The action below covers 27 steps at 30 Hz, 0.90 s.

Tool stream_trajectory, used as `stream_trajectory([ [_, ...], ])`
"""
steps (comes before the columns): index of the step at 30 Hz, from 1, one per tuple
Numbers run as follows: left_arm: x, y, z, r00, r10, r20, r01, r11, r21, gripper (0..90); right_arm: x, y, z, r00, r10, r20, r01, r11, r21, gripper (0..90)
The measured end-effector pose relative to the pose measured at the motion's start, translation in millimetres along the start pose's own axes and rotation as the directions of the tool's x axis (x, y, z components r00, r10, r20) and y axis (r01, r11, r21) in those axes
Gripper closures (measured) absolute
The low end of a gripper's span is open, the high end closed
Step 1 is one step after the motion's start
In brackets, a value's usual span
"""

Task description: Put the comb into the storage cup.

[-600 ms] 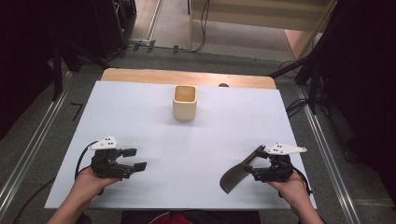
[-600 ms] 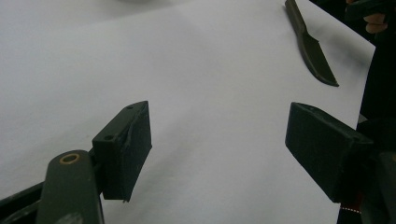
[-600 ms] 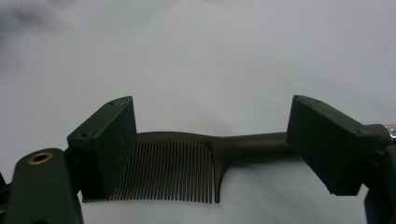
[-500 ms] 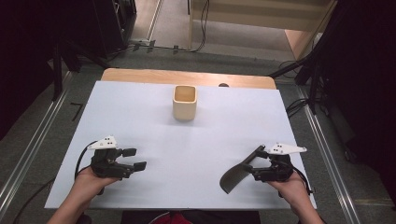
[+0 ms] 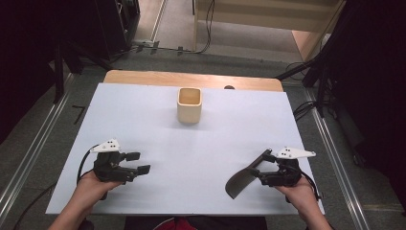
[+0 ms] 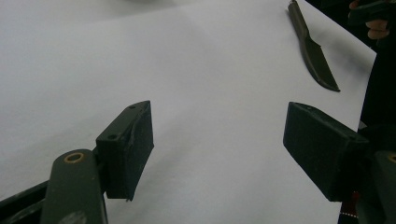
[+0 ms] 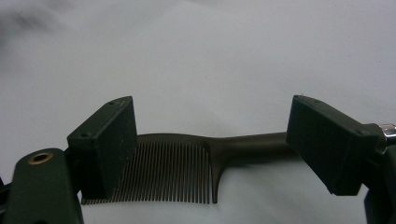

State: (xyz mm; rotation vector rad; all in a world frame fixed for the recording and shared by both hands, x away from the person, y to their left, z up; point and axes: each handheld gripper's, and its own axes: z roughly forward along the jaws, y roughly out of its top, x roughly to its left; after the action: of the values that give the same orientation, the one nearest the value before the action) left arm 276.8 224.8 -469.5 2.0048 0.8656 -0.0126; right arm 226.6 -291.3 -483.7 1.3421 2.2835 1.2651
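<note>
1. Grey flooring with metal rails and loose cables is surrounding a worktop (image 5: 143, 120) covered by a white sheet, with a strip of bare wood showing along its far edge.
2. Nearest the person, the left gripper (image 5: 135, 162) is sitting low over the near left part of the worktop, held in the person's left hand (image 5: 93, 184); its jaws are standing wide apart with nothing between them, and in the left gripper view bare white sheet is lying between its pads (image 6: 133, 144).
3. Across from it, the right gripper (image 5: 259, 165) is sitting over the near right part of the worktop, held in the person's right hand (image 5: 301, 189).
4. A dark, flat plastic comb with fine teeth and a narrow handle (image 5: 241, 181) is lying on the sheet just beside the right gripper's tips, on their left in the high view.
5. In the right gripper view the comb (image 7: 187, 172) is lying crosswise between the released jaws, teeth towards the camera; whether the pads (image 7: 109, 140) are touching it I cannot tell.
6. Farther off, a pale wooden square cup with an open top (image 5: 189, 105) is standing upright near the far middle of the worktop, well apart from both grippers.
</note>
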Motion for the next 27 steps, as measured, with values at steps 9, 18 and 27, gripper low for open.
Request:
stream_trajectory([
  [9,-0.2,-0.3,0.8,0.9999,0.013,-0.002,-0.013,0.9999,0.011,26.3,-0.5,-0.1,0.6,1.0000,0.003,-0.001,-0.003,1.000,0.002,14.8],
  [18,0.3,-1.4,-0.6,0.9998,0.016,-0.009,-0.016,0.9997,0.018,26.3,-0.7,0.3,2.4,0.9999,0.013,-0.004,-0.013,1.000,0.000,14.8],
  [27,0.3,-1.4,-2.0,0.9994,0.033,-0.011,-0.033,0.9994,0.011,27.3,-1.3,4.5,0.5,0.9997,0.023,0.005,-0.023,0.999,-0.023,14.8],
])
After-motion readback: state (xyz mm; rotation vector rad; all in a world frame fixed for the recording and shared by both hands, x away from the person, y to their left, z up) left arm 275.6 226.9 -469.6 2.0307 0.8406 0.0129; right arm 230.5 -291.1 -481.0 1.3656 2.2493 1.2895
